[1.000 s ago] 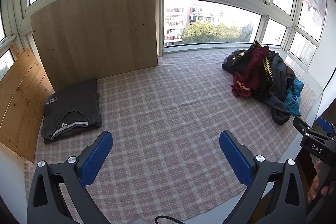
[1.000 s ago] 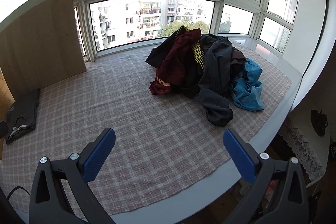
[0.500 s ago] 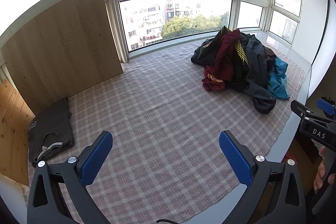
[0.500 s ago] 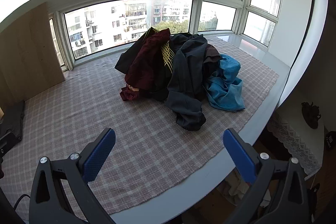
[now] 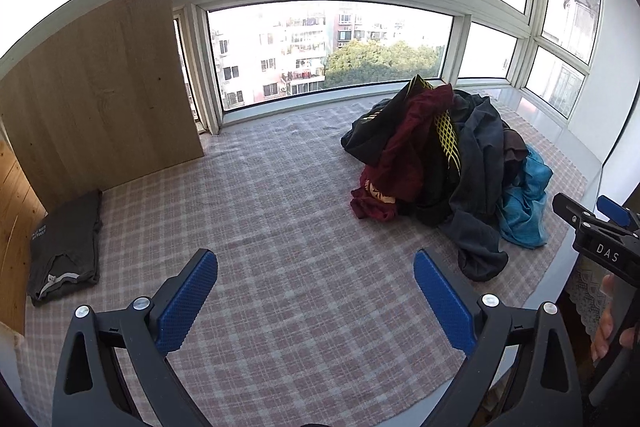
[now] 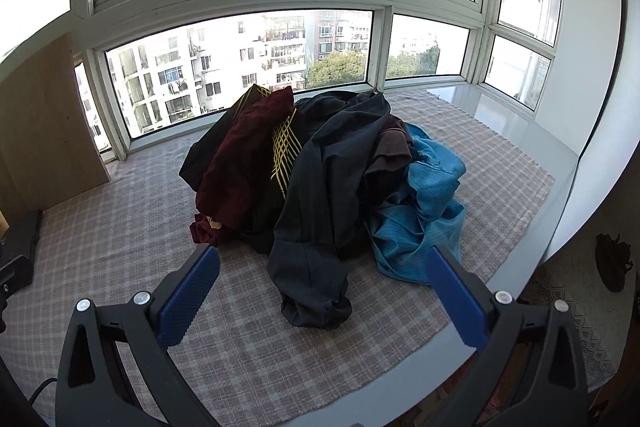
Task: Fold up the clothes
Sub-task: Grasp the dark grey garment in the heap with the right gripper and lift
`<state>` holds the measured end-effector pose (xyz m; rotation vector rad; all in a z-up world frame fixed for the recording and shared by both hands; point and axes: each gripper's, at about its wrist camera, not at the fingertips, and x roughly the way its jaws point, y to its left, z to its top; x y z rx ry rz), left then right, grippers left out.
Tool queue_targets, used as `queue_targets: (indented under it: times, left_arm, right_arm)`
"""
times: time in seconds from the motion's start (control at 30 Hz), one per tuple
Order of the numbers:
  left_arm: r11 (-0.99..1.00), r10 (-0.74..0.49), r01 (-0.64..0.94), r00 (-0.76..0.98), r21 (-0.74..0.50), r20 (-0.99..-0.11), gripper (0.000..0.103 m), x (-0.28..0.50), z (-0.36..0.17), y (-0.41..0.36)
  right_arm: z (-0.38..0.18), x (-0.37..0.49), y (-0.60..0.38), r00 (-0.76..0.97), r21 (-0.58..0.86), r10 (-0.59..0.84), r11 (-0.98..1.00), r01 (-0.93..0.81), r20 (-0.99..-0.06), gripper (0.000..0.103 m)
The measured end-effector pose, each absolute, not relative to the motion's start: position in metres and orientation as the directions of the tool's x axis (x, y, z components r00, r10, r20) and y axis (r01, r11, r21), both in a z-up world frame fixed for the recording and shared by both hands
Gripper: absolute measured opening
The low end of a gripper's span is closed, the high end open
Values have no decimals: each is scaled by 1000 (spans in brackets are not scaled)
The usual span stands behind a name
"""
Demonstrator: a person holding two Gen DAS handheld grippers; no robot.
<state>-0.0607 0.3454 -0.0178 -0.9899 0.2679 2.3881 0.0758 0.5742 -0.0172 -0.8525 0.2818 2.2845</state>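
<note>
both grippers empty above the checked cloth, pile of clothes unsorted

the left gripper (image 5: 316, 291), black with blue ribbed pads, hangs over the pink-and-grey checked cloth (image 5: 280, 227) with its jaws spread wide and nothing between them. the right gripper (image 6: 322, 285), of the same make, is likewise wide apart and empty, and it faces the heap straight on.

the heap of crumpled clothes (image 6: 320, 171) lies on the cloth near the window, to the right in the left wrist view. in it are a dark red garment (image 6: 240, 147), a black one with yellow criss-cross lines (image 6: 284, 147), a long charcoal piece (image 6: 316, 227) that trails toward the right gripper, and a bright blue garment (image 6: 424, 211) on the right side.

well apart from the heap, at the far left, a folded dark grey t-shirt (image 5: 66, 247) lies flat beside an upright pale wooden board (image 5: 100, 99); a small white print shows on it, too small to read.

at the right edge of the left wrist view, a hand (image 5: 612, 319) holds the other gripper's handle.
</note>
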Motion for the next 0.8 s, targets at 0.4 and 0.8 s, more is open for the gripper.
queue_targets:
  times: [0.4,0.8]
  left_arm:
    - [-862,160,-465,-626,201,-764,100,-82,-30,411]
    - [-840,335,-542,-534,11,-777,98,-135,-13,452]
  right_arm:
    - [-15,60,679,-621,-30,521,-780,-625,-586,103]
    - [-16,1,817,-614,-45,481,-808,-587,-626,103]
